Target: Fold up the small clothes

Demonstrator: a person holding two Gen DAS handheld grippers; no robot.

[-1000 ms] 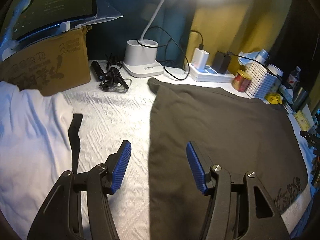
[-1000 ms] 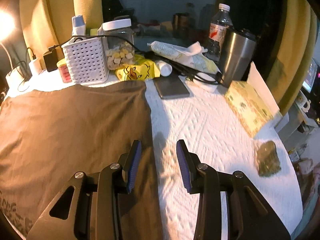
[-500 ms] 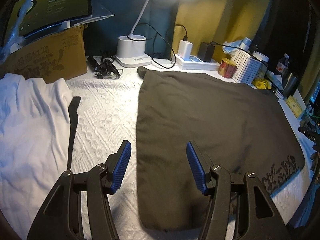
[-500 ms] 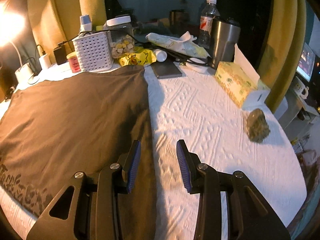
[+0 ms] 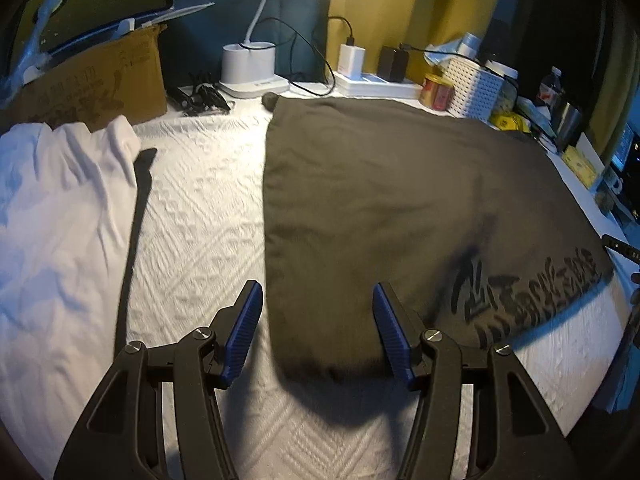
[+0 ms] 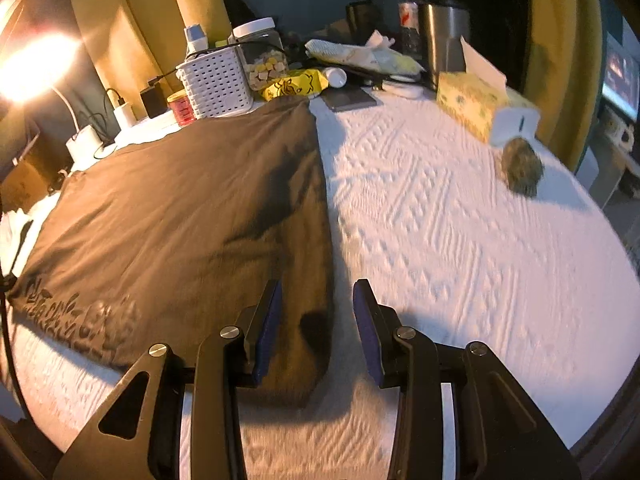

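The brown shirt (image 5: 392,200) is lying flat on the bench (image 6: 460,220); the left gripper (image 5: 318,332) and right gripper (image 6: 316,320), fingers open and empty, are hovering at its near corners, probably for pinching them.

Your left gripper (image 5: 318,334) is a black plastic frame with triangular cut-outs in each arm, silver round-headed screws at the pivots, and two fingers faced with ribbed blue pads (image 5: 243,332). Your right gripper (image 6: 316,326) is built alike: black arms with triangular openings, silver screws at the joints, and darker blue ribbed pads (image 6: 269,324) on the inner faces.
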